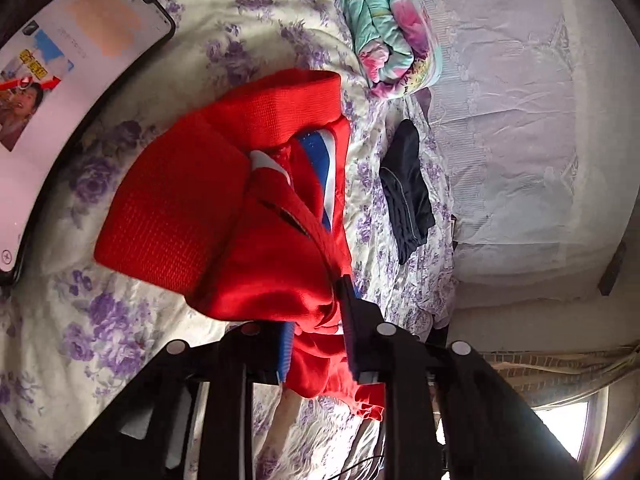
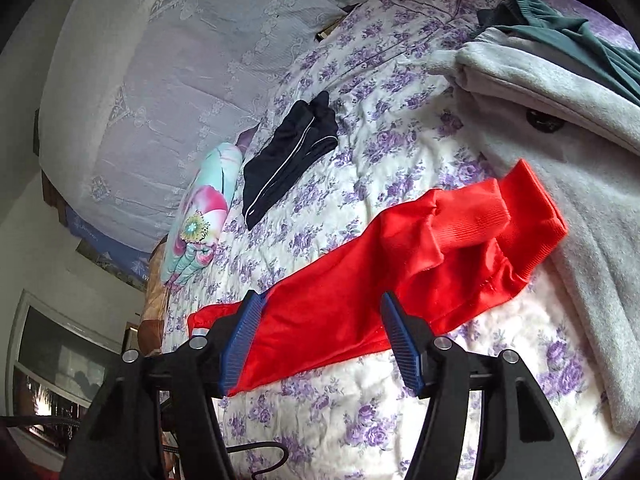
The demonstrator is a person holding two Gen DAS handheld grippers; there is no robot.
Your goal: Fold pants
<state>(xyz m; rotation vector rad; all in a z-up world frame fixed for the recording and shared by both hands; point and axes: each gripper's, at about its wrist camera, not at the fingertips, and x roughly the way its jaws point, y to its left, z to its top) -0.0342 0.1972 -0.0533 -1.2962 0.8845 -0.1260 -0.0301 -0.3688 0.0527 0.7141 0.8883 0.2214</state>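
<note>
Clamped in the left gripper (image 1: 316, 344), a bunched fold of the red pants (image 1: 224, 216) hangs above the floral bed (image 1: 100, 320). Its jaws pinch the cloth tightly. On the right wrist view, the right gripper (image 2: 320, 344) stands with jaws apart around a red leg lying flat, near black folded shorts (image 2: 288, 156) and a grey garment (image 2: 560, 160).

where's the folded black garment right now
In the right wrist view the black garment lies on the floral bedspread, upper centre, beside the rolled floral quilt and beyond the red pants.
</note>
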